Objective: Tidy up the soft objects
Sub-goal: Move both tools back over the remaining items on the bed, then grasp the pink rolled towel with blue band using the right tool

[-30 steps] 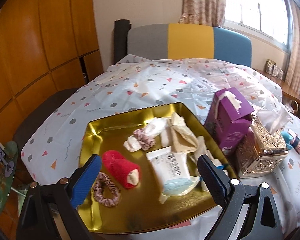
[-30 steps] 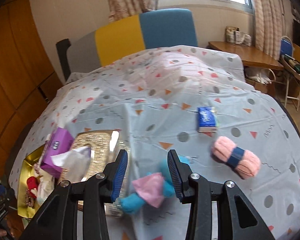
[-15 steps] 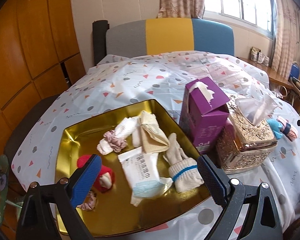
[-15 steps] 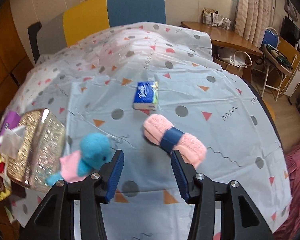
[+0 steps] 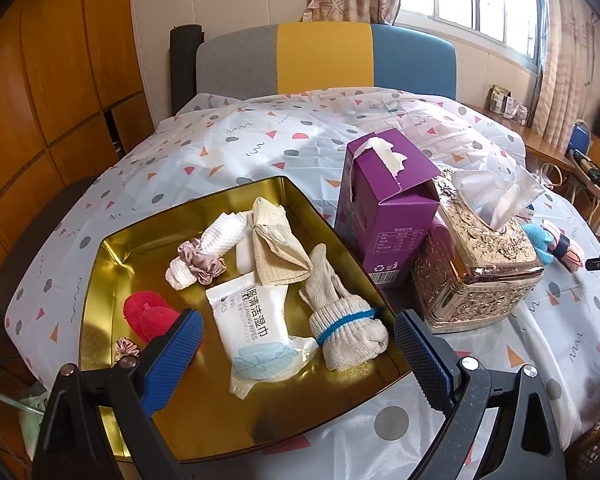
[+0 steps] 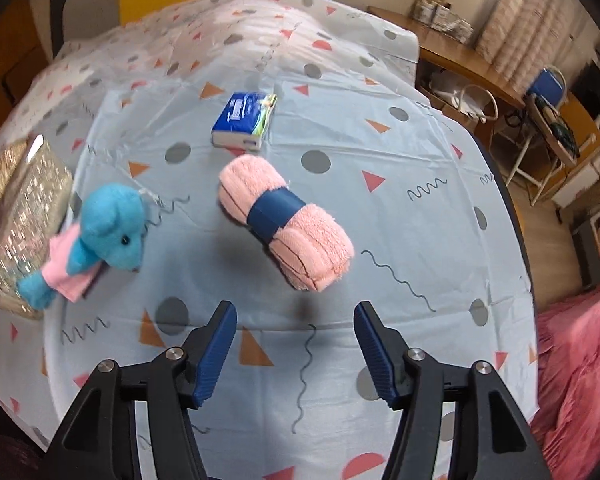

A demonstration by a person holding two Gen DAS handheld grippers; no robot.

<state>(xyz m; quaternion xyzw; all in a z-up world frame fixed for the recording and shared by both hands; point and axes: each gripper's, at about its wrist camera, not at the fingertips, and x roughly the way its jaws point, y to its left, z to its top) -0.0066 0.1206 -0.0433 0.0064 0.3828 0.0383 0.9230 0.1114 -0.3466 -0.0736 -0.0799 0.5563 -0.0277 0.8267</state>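
A gold tray [image 5: 112, 248] holds several soft items: a wet-wipes pack [image 5: 256, 332], a rolled beige glove with a blue band [image 5: 344, 320], a red roll [image 5: 146, 314], scrunchies and folded cloths. My left gripper [image 5: 298, 350] hovers open over the tray's near end, nothing between its fingers. In the right wrist view a rolled pink towel with a blue band [image 6: 286, 226] lies on the patterned cloth, with a blue plush toy [image 6: 100, 236] to its left. My right gripper [image 6: 296, 350] hangs above the cloth just short of the towel, its jaws opening and empty.
A purple tissue box [image 5: 384, 204] and an ornate gold tissue box [image 5: 476, 268] stand right of the tray. A small blue tissue pack [image 6: 244, 120] lies beyond the towel. The table edge drops off at right toward a wooden desk [image 6: 460, 60] and chairs.
My right gripper swung right from the plush toy, tilted downward toward the pink towel, and its jaws widened. My left gripper shifted across the tray toward the glove and wipes.
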